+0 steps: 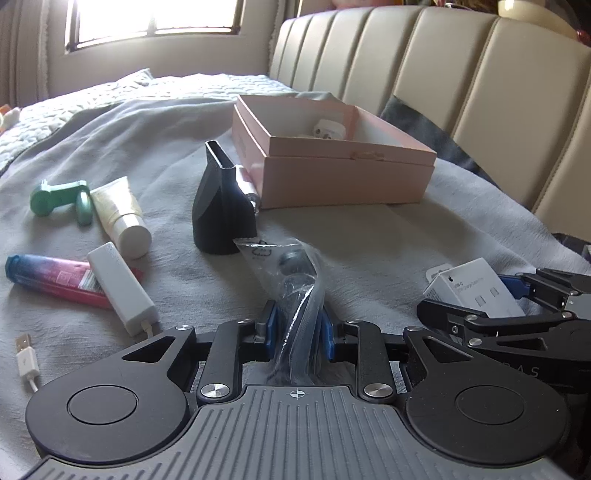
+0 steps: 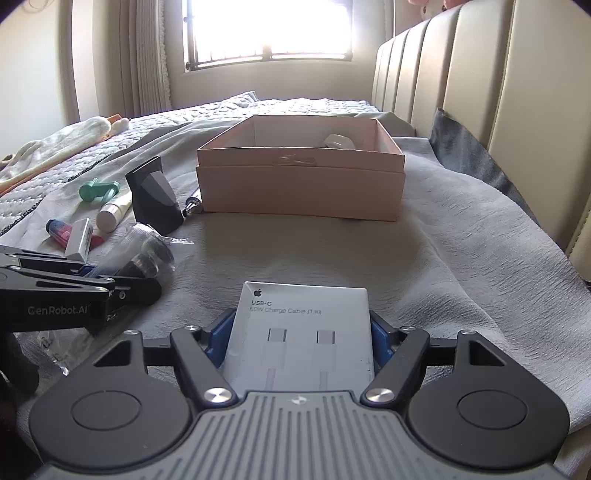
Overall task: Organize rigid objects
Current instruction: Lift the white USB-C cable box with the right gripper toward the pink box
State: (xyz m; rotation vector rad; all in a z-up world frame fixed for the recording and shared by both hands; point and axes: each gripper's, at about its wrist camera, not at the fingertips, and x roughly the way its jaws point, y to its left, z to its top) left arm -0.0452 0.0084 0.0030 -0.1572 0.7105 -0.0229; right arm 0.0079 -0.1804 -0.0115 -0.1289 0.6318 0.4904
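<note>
Now | left tool (image 1: 298, 328) pinches clear bag (image 1: 291, 280), seemingly dark lens | right tool (image 2: 297, 341) clamps white cable box (image 2: 301, 332)

Matt pink cardboard box (image 2: 301, 188) on soft grey cloth (image 2: 461, 258) (crinkly clear plastic bag (image 1: 295, 291) nearby)

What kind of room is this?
Most likely a bedroom: a bed with a quilted cover, a padded headboard along one side, and a curtained window.
</note>
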